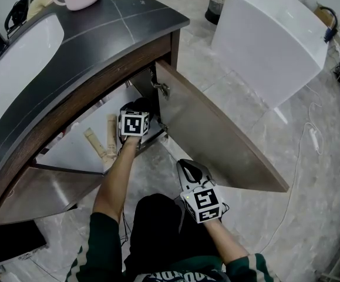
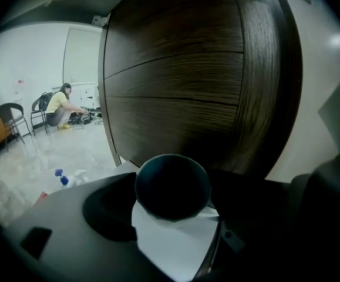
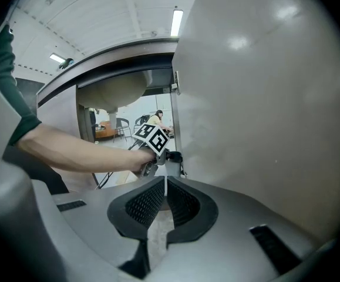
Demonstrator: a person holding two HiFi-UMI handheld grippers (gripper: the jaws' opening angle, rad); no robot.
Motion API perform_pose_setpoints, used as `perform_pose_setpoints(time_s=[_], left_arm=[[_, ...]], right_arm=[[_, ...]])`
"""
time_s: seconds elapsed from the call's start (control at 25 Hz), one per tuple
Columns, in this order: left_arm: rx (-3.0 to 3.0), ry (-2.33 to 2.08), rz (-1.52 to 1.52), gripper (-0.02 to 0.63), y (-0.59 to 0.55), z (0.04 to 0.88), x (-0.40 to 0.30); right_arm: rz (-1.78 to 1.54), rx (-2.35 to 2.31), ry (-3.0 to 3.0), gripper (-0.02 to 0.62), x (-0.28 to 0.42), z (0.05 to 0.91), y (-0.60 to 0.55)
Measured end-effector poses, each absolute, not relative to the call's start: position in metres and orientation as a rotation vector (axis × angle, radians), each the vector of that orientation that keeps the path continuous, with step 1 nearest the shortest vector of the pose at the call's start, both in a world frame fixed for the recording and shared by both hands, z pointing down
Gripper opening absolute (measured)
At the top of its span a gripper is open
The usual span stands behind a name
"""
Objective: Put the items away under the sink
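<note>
Cabinet doors under the sink (image 1: 17, 63) stand swung open, the big right-hand door (image 1: 216, 140) angled out over the floor. The dark table (image 1: 117, 22) overhangs the opening, so the placing step is in hand. The cabinet floor (image 1: 70, 151) shows pale and mostly bare, with a couple of wooden pieces (image 1: 99, 145) lying on it near the front.

The left tongs (image 2: 172, 213) reach in through the opening at the edge of the right door, spread wide around a white container with a dark round cap (image 2: 172, 187). That container sits upright between the pads, held clear of the cabinet floor as far as I can tell. The right tongs (image 3: 165, 187) hang low beside the person's knee, outside the cabinet, pinched together with nothing in them.

The next move, as I judge it, is to carry the container further in and down. It should land on bare floor apart from the wooden pieces, base flat, before the left tongs let go. The overhanging table edge and the door hinge (image 1: 161, 88) leave little room to swing.
</note>
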State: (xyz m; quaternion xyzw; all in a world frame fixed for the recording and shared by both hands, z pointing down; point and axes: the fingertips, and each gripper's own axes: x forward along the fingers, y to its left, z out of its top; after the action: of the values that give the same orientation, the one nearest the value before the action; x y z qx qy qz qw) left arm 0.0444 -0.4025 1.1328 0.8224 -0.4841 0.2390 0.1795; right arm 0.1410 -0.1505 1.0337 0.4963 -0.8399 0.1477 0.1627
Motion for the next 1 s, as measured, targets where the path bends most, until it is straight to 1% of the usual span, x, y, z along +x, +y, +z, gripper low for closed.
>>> perform_pose_setpoints(time_s=[0.44,0.6,0.64,0.68,0.72,0.76,0.8,0.84,0.88,0.92,1.0], left_arm=[[2.387,-1.419,0.624,0.382,-0.384,1.119,0.034],[2.469,-1.499,0.477,0.380,-0.343,1.075,0.028],[2.488,-1.497,0.443,0.370,-0.332,1.061,0.028],[2.505,-1.481,0.422,0.330,-0.320,1.049,0.029],[2.522,-1.454,0.413,0.274,-0.310,1.039,0.032],[2.538,-1.422,0.412,0.196,-0.300,1.031,0.035],[2.550,-1.397,0.415,0.137,-0.291,1.022,0.038],[2.552,-1.386,0.419,0.094,-0.282,1.012,0.040],[2.545,-1.382,0.422,0.024,-0.273,1.001,0.041],[2.532,-1.368,0.423,0.011,-0.264,0.989,0.043],[2.503,-1.297,0.430,0.009,-0.243,0.961,0.048]], right_arm=[[0.498,1.440,-2.428,0.044,0.139,1.040,-0.146],[0.481,1.489,-2.448,0.044,0.140,1.022,-0.142],[0.482,1.489,-2.462,0.044,0.138,1.014,-0.141],[0.486,1.486,-2.477,0.044,0.137,1.006,-0.141],[0.491,1.483,-2.490,0.044,0.135,0.996,-0.140],[0.497,1.483,-2.499,0.044,0.133,0.986,-0.138],[0.506,1.486,-2.503,0.044,0.132,0.975,-0.136],[0.521,1.489,-2.501,0.044,0.132,0.964,-0.133],[0.538,1.488,-2.496,0.044,0.131,0.953,-0.128],[0.557,1.480,-2.489,0.044,0.129,0.940,-0.124],[0.593,1.456,-2.475,0.044,0.123,0.907,-0.115]])
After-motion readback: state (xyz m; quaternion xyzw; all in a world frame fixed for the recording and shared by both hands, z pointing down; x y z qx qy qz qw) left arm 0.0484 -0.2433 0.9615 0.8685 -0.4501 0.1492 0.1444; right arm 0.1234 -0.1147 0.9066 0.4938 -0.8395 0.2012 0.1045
